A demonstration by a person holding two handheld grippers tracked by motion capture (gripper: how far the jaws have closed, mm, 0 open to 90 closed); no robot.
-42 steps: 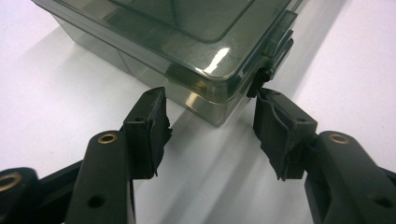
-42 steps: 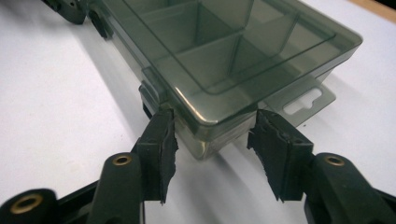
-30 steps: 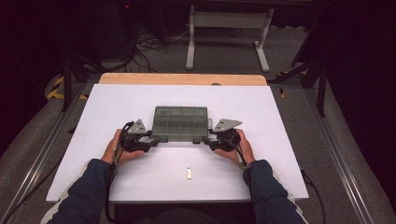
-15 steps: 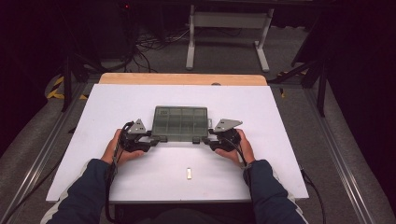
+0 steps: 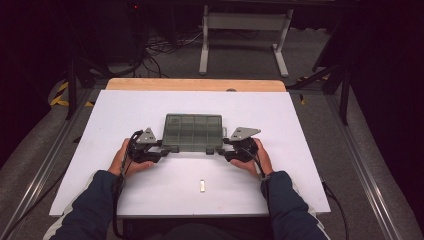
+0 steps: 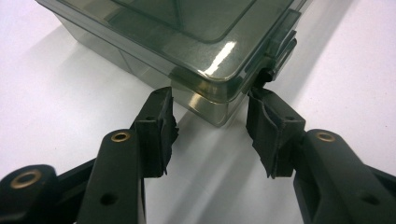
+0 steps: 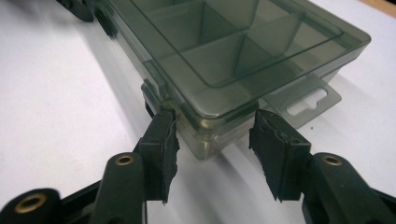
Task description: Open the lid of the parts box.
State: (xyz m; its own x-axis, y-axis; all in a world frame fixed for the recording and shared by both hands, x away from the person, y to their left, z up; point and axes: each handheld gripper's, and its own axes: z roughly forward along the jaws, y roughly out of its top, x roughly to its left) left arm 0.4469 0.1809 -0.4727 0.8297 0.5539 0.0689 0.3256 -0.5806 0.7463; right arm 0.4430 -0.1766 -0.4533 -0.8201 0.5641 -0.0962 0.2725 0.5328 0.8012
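A smoky clear compartment box (image 5: pixel 192 131) lies lid-down-shut on the white table (image 5: pixel 125 115). My left gripper (image 5: pixel 162 148) sits at its near left corner and my right gripper (image 5: pixel 223 148) at its near right corner, each held in a hand. In the left gripper view the box corner (image 6: pixel 212 100) pokes between the tips of my left gripper (image 6: pixel 210 100); one tip sits against a latch (image 6: pixel 280 44). In the right gripper view my right gripper (image 7: pixel 212 121) straddles the other corner (image 7: pixel 205 135), beside a hang tab (image 7: pixel 306 100). Both pairs of pads are bare and apart.
A small metal piece (image 5: pixel 202 185) lies on the table near the front edge, between the person's forearms. A wooden strip (image 5: pixel 195 84) runs along the far edge. Beyond it stand a metal frame (image 5: pixel 245 22) and cables on the floor.
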